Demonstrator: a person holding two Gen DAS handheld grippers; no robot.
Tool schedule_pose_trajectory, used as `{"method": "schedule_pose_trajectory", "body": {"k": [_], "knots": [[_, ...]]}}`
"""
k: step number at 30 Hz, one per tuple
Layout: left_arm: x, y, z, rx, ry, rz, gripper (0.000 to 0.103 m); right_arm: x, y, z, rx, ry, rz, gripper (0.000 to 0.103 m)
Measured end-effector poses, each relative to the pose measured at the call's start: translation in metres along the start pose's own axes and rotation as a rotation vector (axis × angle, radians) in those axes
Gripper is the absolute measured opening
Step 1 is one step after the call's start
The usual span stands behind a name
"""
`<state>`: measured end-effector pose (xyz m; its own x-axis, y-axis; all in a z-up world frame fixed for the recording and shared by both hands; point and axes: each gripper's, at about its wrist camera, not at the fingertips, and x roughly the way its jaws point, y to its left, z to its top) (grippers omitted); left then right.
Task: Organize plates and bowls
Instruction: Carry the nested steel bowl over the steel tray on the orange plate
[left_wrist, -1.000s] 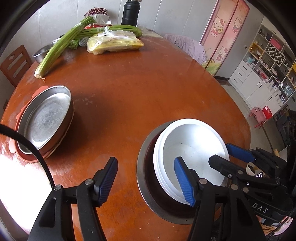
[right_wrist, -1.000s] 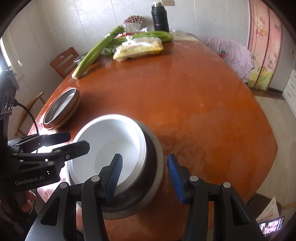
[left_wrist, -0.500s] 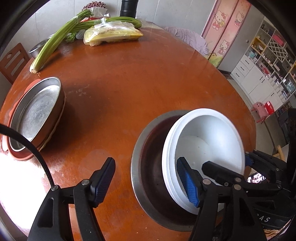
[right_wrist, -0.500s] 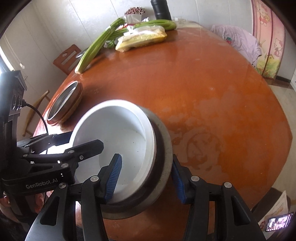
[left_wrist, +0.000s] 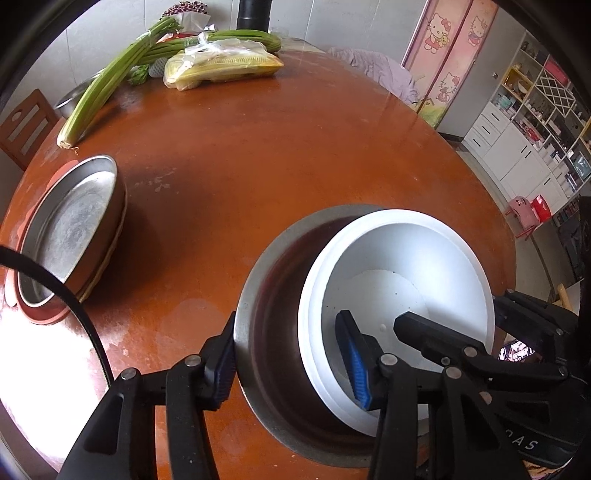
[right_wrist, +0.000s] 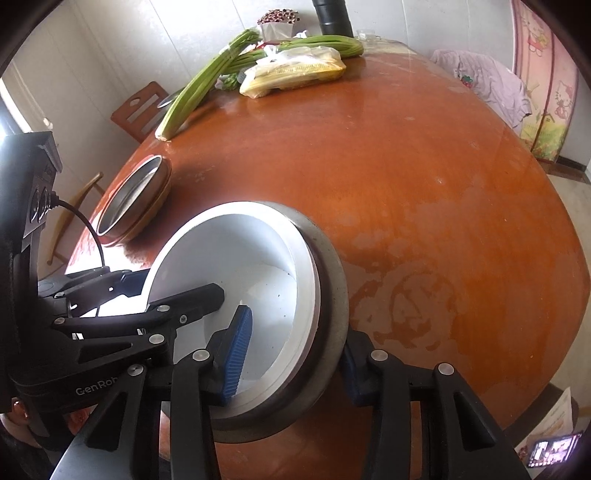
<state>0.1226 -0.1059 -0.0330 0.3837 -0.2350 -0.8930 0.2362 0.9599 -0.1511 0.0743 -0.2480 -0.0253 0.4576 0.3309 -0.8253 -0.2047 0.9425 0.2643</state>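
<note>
A large steel bowl (left_wrist: 273, 295) sits on the round wooden table (left_wrist: 295, 147) with white bowls (left_wrist: 406, 266) stacked inside it, leaning to its right side. My left gripper (left_wrist: 288, 362) is open and straddles the steel bowl's near left rim: one pad outside, the other inside the white bowl. My right gripper (right_wrist: 295, 350) is open and straddles the right rim (right_wrist: 332, 280) of the steel bowl and the white bowls (right_wrist: 240, 266). A stack of plates with a steel dish on top (left_wrist: 70, 229) stands at the left, also in the right wrist view (right_wrist: 136, 195).
Celery stalks (left_wrist: 110, 81), a bag of yellow corn (left_wrist: 221, 64) and a black flask (left_wrist: 255, 14) lie at the table's far edge. A wooden chair (left_wrist: 26, 125) stands at the left. Shelves and a pink screen are at the right.
Both grippers have moved forward and down over the bowl rims. The right gripper's pads now straddle the steel bowl's rim; the left gripper's outer pad now reaches the steel rim.
</note>
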Motion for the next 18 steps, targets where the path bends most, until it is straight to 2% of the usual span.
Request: {"method": "schedule_pose_trajectory", "body": {"k": [12,18], "knots": [[-0.032,0.036,0.013,-0.058,-0.057,0.028,0.05,-0.004,0.035,0.03,-0.071,-0.031,0.025,0.045],[-0.047,0.072,0.024,-0.104,-0.086,0.046,0.05,0.004,0.065,0.053,-0.12,-0.038,0.039,0.046]]}}
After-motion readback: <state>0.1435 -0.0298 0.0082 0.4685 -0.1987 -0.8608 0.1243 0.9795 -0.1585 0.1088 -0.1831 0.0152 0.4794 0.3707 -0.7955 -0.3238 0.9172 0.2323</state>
